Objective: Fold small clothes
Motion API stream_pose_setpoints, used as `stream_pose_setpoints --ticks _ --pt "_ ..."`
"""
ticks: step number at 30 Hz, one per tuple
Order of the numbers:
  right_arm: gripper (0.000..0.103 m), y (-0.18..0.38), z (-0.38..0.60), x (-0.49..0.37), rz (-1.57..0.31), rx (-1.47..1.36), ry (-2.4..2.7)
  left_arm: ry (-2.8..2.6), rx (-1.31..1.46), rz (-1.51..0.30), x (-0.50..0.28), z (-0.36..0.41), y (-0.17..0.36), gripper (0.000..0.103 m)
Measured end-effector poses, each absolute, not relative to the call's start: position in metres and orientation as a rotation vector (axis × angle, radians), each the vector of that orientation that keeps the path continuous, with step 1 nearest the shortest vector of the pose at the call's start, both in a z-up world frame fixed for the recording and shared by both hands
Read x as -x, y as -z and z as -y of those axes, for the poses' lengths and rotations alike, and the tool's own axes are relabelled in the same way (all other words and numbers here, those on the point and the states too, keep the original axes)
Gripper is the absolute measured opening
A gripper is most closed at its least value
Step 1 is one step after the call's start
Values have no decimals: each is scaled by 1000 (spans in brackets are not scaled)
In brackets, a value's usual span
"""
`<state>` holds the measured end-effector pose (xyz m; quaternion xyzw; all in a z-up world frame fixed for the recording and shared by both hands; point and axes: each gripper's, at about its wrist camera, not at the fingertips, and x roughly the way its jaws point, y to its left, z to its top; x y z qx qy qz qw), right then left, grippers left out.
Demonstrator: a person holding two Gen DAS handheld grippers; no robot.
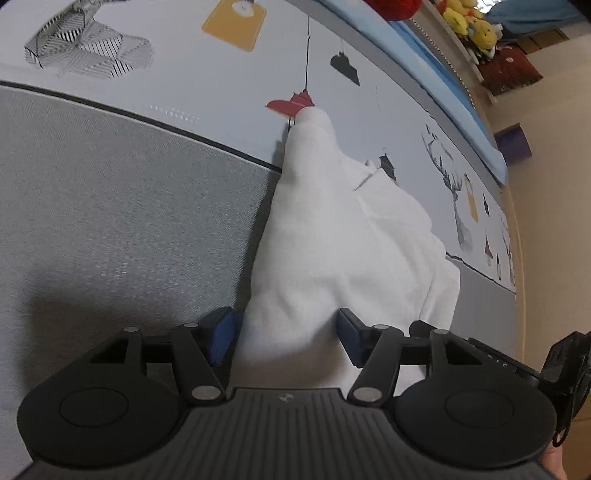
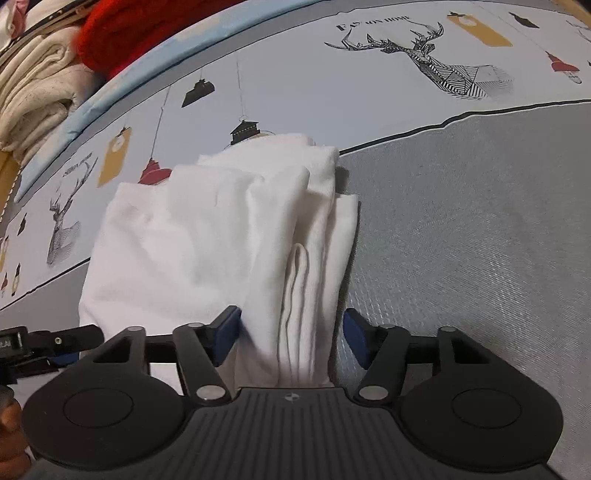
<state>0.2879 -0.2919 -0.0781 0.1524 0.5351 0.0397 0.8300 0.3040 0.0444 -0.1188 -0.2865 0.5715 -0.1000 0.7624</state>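
A white garment (image 1: 332, 240) lies bunched in soft folds on the grey bedcover (image 1: 129, 221), reaching up onto the printed band. My left gripper (image 1: 286, 338) straddles its near end; the blue pads (image 1: 221, 338) stand apart, with cloth bulging between them and no visible pinch. In the right wrist view the same garment (image 2: 207, 236) shows several stacked folds along its right side. My right gripper (image 2: 291, 338) is open around that folded edge, with a small gap between cloth and the right-hand pad (image 2: 354, 341). Part of the other gripper (image 2: 37, 343) shows at the left edge.
A printed band with deer and lanterns (image 2: 424, 51) runs across the bed. Beyond it lie a light blue blanket (image 1: 443, 74), folded cream clothes (image 2: 37, 92) and a red item (image 2: 147, 33). Yellow plush toys (image 1: 469, 18) and a purple box (image 1: 513, 142) are further off.
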Motion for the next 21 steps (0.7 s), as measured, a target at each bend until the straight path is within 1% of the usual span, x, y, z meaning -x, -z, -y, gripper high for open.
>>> stream_pose_setpoints --ticks 2,3,4,6,7,8,10,13,16,21 --pt "61 79 295 -292 -1131 -366 -71 225 610 -1238 -308 -39 123 65" --pt "57 79 297 -294 -1125 -392 -67 230 600 -1232 -310 -36 124 65" --pt "50 78 299 -295 -1115 -414 -63 236 587 -1225 -311 -34 125 65" --pt "38 77 300 -296 -1103 -451 -62 251 556 -1213 -312 -32 124 55" --pt "34 78 299 -297 -1100 -457 -62 258 542 -1206 -313 -31 124 44" --pt "32 78 297 -299 -1097 -454 -59 265 538 -1197 -313 -34 122 34" --pt "27 75 294 -301 -1081 -458 -57 268 537 -1148 -311 -41 109 29" --pt "25 66 284 -305 -1018 -507 -118 220 436 -1060 -306 -51 85 29" --pt "25 56 259 -309 -944 -476 -196 169 474 -1023 -302 -78 76 30" --pt "25 53 227 -316 -919 -447 -272 103 479 -1011 -298 -109 73 38"
